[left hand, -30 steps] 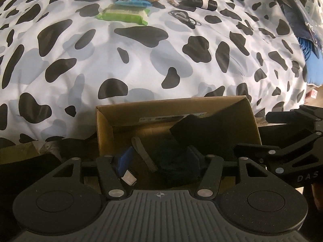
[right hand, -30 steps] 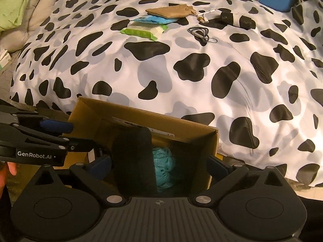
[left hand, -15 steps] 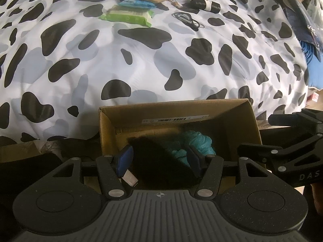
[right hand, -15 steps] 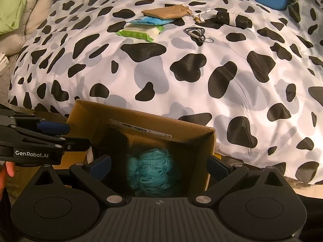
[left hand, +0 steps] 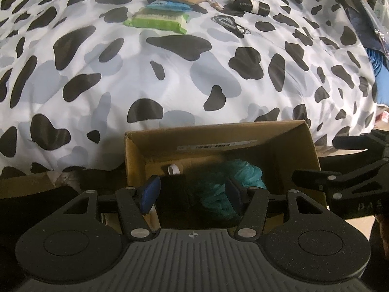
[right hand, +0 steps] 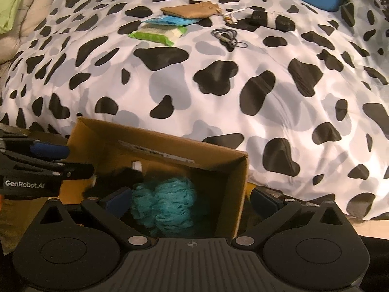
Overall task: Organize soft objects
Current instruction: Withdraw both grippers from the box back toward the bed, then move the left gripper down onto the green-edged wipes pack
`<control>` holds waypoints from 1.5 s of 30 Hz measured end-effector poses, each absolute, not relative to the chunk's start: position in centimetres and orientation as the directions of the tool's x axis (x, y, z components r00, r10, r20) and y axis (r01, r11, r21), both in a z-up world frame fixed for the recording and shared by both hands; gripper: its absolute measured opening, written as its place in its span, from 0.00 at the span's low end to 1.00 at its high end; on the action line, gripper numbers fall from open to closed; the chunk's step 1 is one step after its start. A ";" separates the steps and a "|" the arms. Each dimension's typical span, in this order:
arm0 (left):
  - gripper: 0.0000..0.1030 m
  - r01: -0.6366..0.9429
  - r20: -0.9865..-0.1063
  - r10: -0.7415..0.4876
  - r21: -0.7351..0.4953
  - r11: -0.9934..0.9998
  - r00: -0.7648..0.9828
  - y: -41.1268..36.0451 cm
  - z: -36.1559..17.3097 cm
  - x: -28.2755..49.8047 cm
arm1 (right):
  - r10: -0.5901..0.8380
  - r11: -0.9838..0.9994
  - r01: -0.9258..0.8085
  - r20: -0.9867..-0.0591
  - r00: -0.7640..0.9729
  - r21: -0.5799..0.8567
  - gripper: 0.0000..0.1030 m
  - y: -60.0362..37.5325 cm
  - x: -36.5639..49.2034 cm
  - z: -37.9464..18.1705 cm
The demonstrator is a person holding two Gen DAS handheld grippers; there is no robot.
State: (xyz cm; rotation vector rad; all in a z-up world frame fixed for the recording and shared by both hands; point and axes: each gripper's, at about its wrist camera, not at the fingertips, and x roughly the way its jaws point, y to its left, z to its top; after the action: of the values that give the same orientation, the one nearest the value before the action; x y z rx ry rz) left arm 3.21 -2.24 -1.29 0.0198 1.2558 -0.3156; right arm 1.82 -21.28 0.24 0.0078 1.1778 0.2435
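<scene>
We're over the box [left hand: 279, 143] at the near edge of the cow-print duvet [left hand: 170, 85]. Teal puff [right hand: 165, 202] and black cloth [left hand: 177, 189] lie inside. Left gripper [left hand: 192, 189] and right gripper [right hand: 192, 202] both spread, empty. Wipes [right hand: 158, 34] lie far; mid-duvet is open.

A home bedroom: a bed under a cow-print duvet [right hand: 218, 85].

A teal mesh sponge [right hand: 165, 202] lies inside the cardboard box [right hand: 239, 182].
</scene>
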 end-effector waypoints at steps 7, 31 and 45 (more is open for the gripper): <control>0.56 0.249 -0.925 -0.209 -0.131 0.960 0.317 -2.6 -0.8 3.7 | 0.157 0.978 -0.188 -0.906 0.393 0.088 1.00 -21.6 2.8 0.5; 0.59 0.255 -0.832 -0.228 -0.108 0.961 0.507 -1.9 0.9 10.0 | 0.124 0.990 -0.122 -0.833 0.539 0.068 1.00 -24.9 10.1 2.2; 0.70 0.262 -0.812 -0.218 -0.083 0.961 0.542 -1.9 -0.1 14.1 | 0.127 0.989 -0.133 -0.823 0.553 0.063 1.00 -25.5 14.4 1.8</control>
State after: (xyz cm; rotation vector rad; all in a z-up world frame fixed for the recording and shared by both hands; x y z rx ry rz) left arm 14.07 -1.90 -0.08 0.0504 0.9568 -0.2851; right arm 14.39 -25.46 1.80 -0.0070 0.9726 0.1534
